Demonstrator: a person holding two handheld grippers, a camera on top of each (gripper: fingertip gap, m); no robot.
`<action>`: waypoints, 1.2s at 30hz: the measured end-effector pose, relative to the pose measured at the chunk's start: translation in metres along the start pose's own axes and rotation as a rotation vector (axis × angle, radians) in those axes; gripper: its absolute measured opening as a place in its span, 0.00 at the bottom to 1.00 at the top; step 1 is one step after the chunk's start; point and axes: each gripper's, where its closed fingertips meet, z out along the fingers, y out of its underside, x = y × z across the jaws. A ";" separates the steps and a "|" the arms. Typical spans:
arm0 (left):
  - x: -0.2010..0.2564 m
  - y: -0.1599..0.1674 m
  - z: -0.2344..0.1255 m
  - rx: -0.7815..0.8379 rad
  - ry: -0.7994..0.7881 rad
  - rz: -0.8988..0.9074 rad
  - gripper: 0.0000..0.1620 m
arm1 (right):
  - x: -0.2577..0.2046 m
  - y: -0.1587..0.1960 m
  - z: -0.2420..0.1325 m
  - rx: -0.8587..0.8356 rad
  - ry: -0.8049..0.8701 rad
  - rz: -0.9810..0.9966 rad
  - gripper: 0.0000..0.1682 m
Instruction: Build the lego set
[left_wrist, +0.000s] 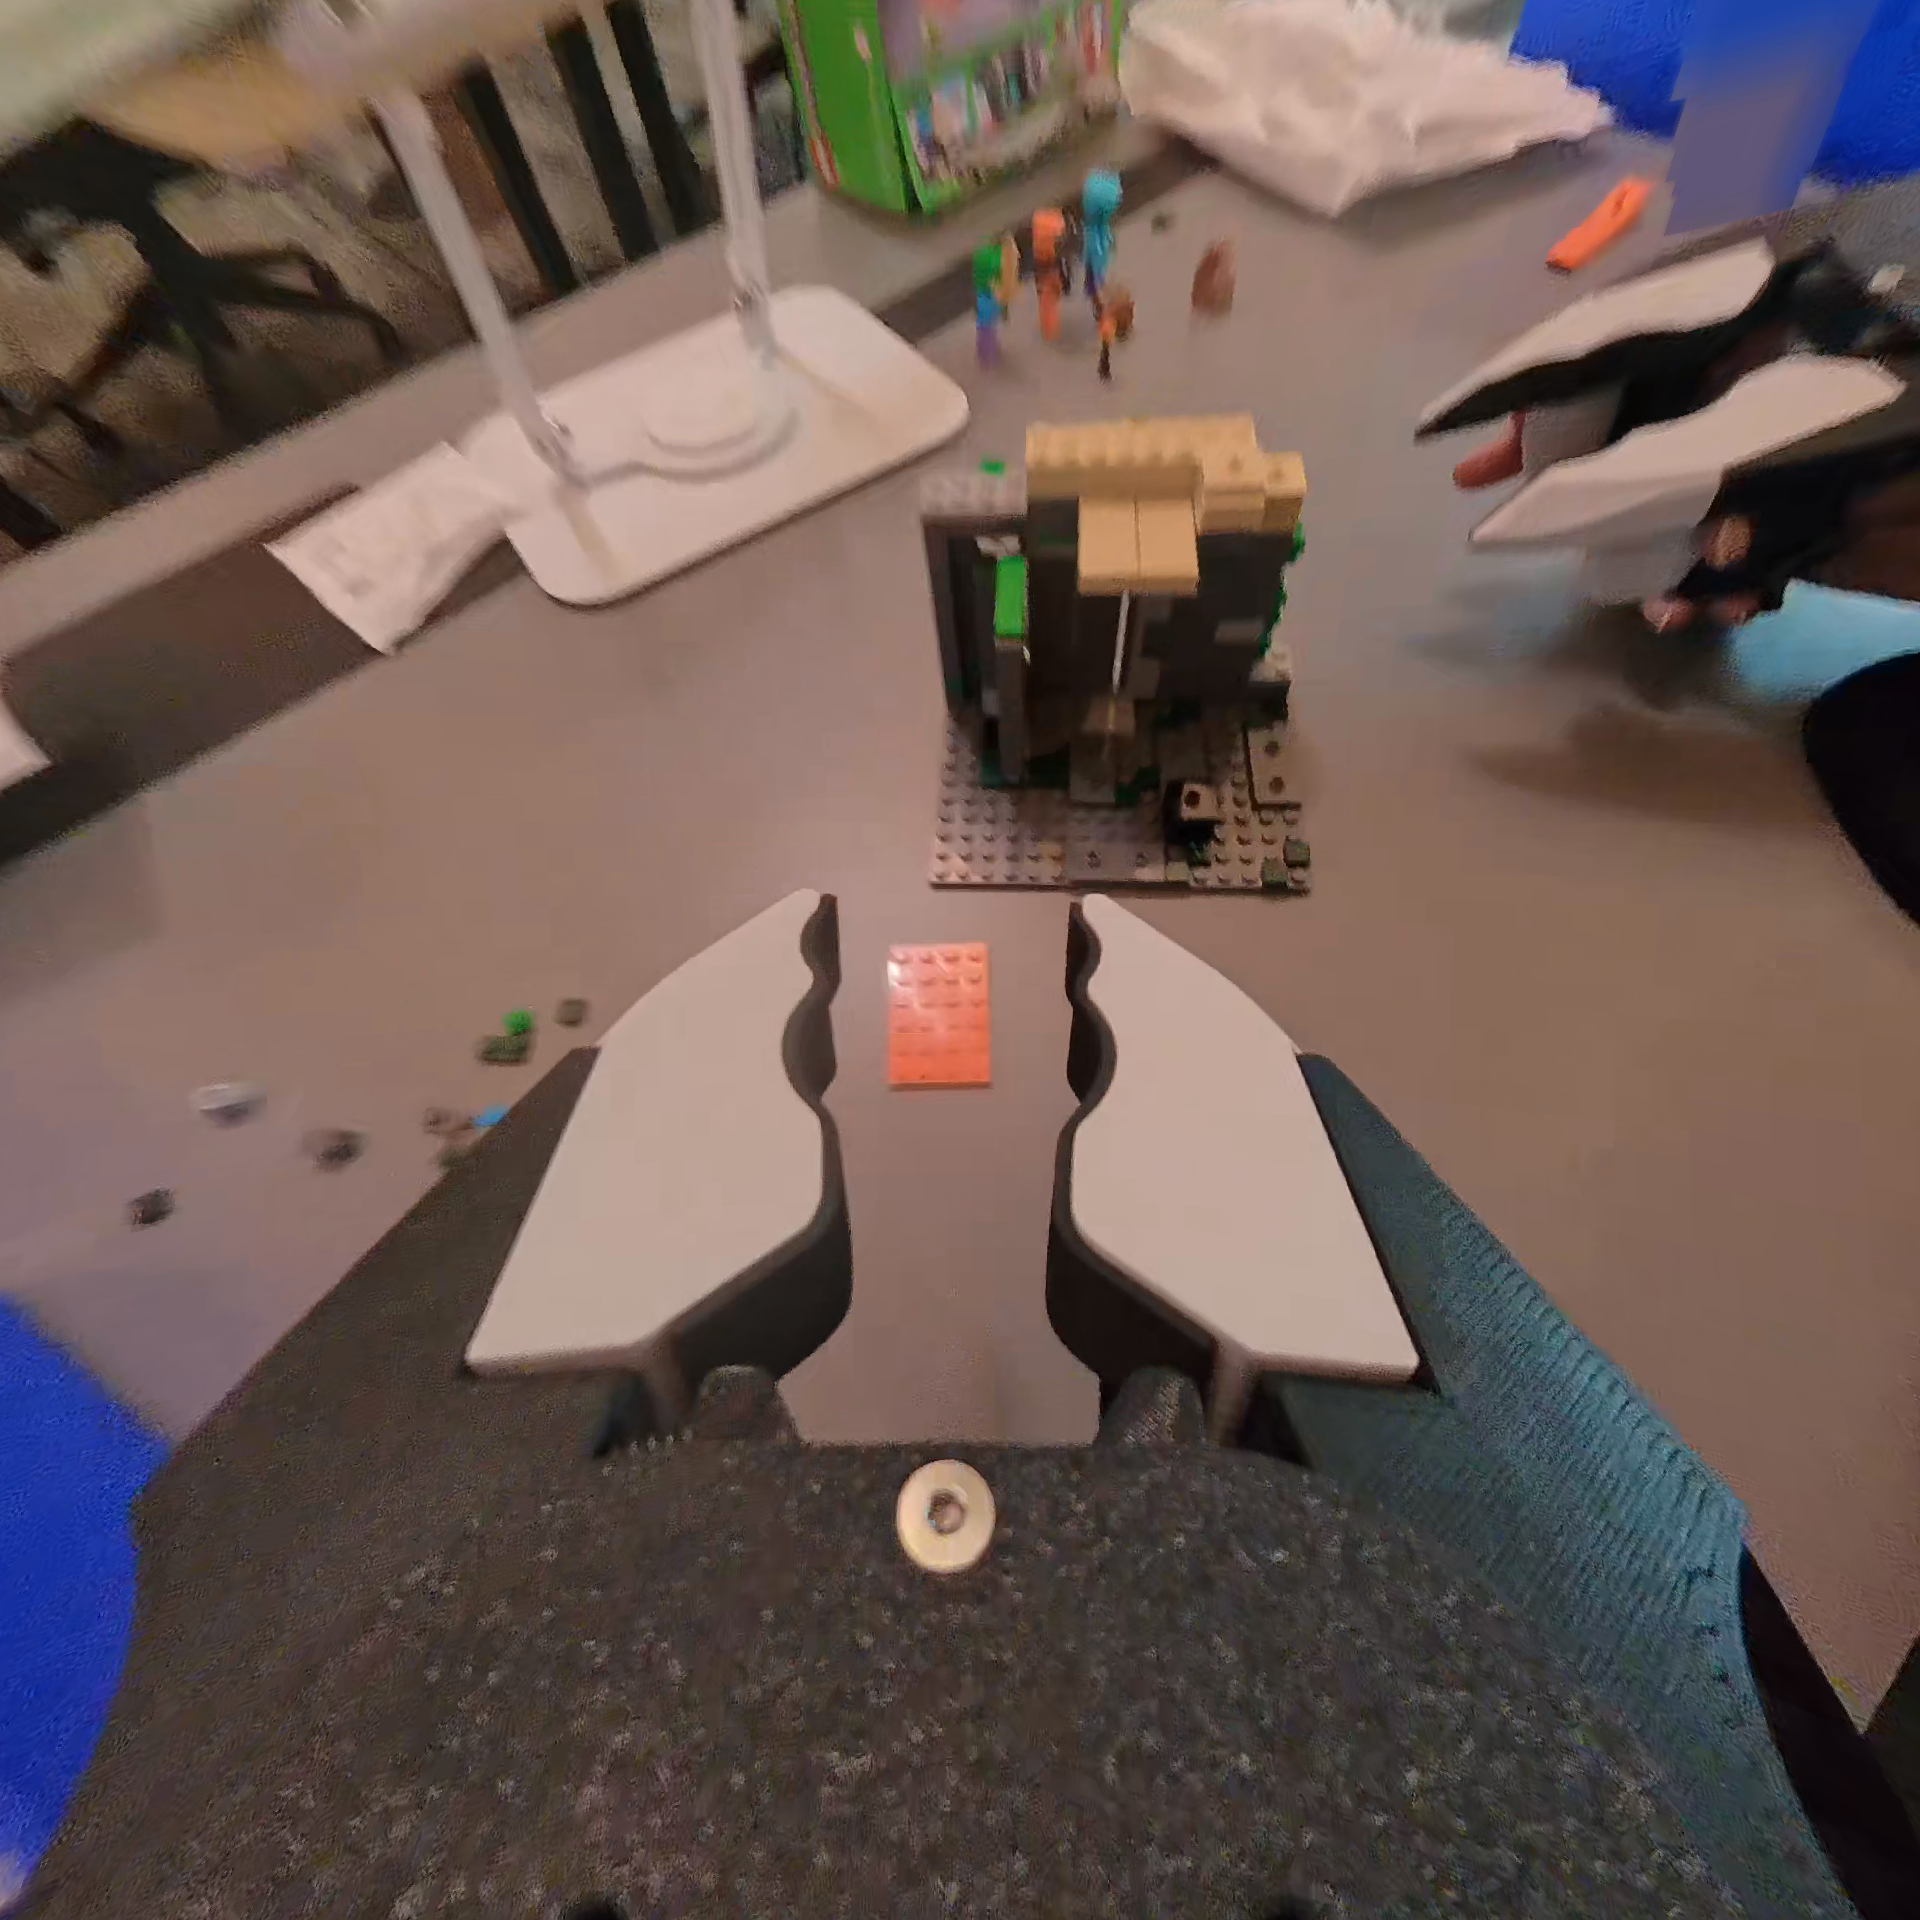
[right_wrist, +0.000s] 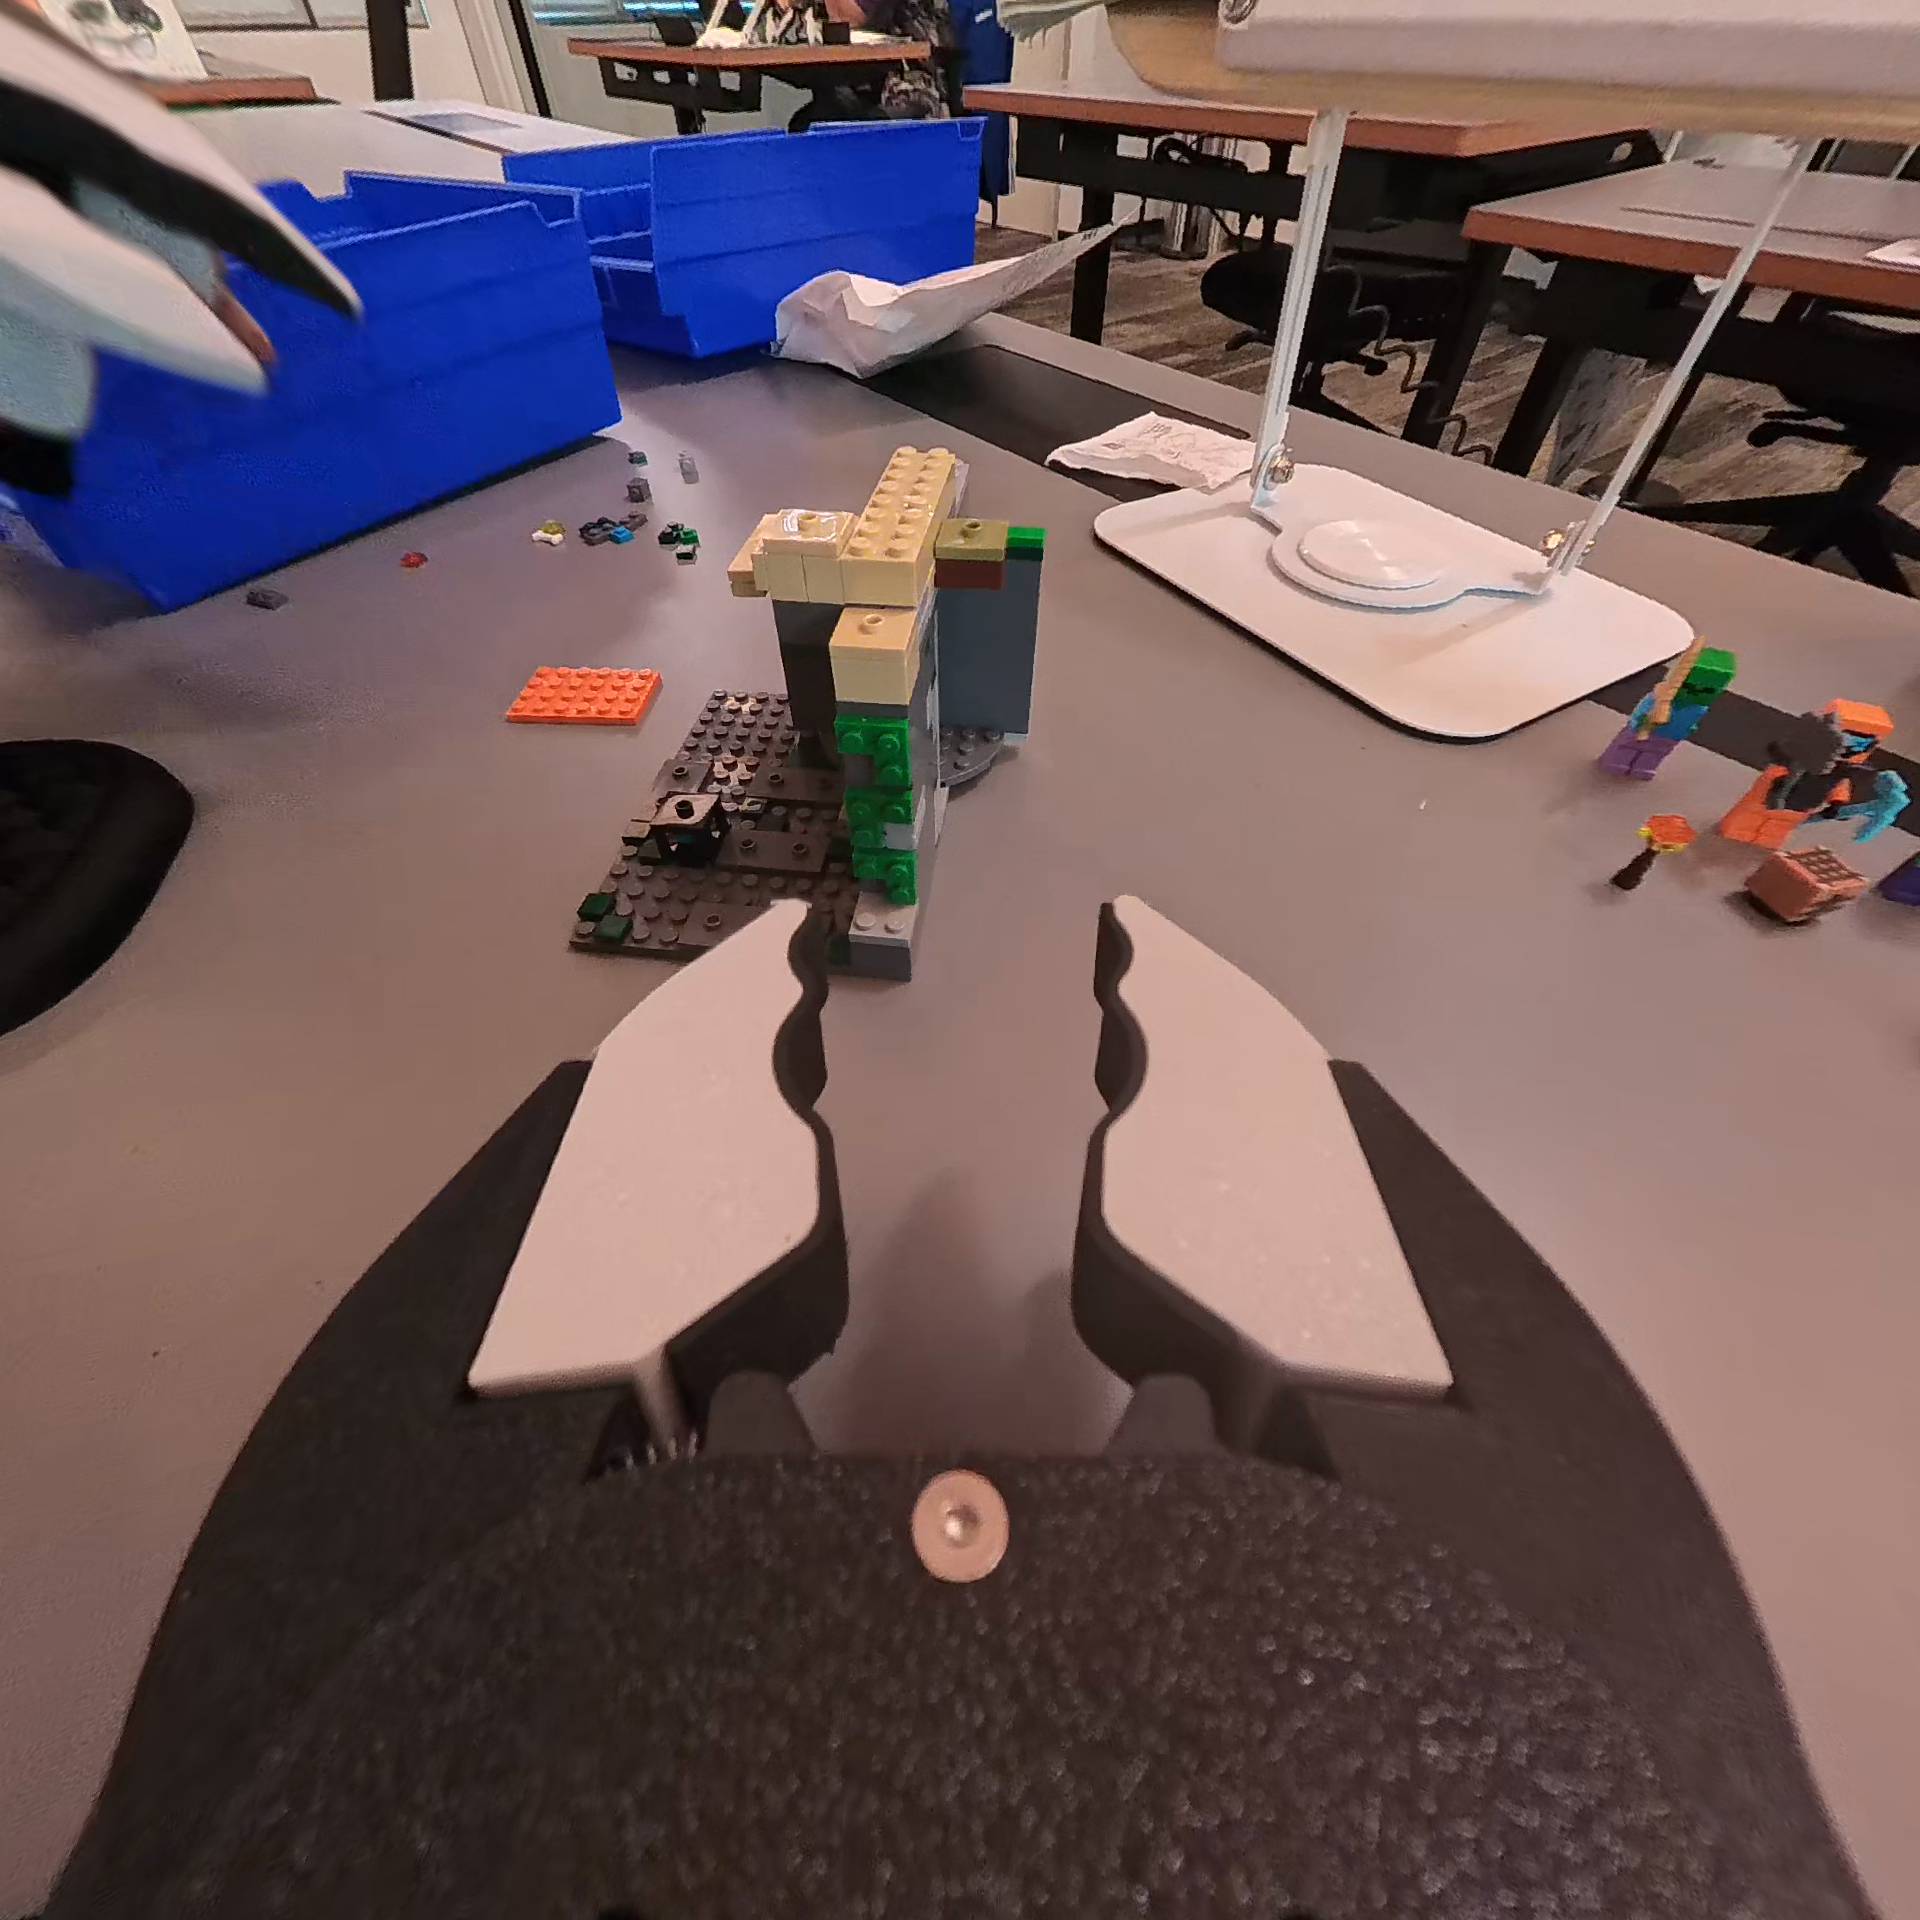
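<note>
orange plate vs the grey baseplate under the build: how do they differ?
The orange plate is smaller and bare; the grey baseplate is larger and carries the tower. The orange plate lies loose on the table, framed by the open left gripper; the grey baseplate sits beyond it. Both are flat, studded.

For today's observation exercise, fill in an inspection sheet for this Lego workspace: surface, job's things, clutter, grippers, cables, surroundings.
Surface: grey table, flat.
Job's things: part-built Lego model on a dark studded baseplate; orange plate lying flat beside it; minifigures standing apart.
Clutter: small loose pieces, white lamp base, crumpled white bag, paper sheet.
Grippers: left hand-held gripper open, lined up on the orange plate; right hand-held gripper open, empty.
Cables: nothing seen.
Surroundings: blue bins, green set box, other desks behind.
</note>
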 end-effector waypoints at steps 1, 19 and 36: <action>-0.007 -0.008 -0.013 0.028 -0.028 0.004 0.25 | -0.001 0.000 0.001 -0.002 -0.001 -0.003 0.29; -0.230 0.087 -0.103 -0.280 -0.300 -0.041 0.16 | -0.003 0.005 0.004 -0.029 -0.015 -0.025 0.24; -0.279 0.168 -0.037 -0.790 0.103 0.263 0.20 | -0.017 0.004 0.006 -0.012 -0.075 -0.101 0.20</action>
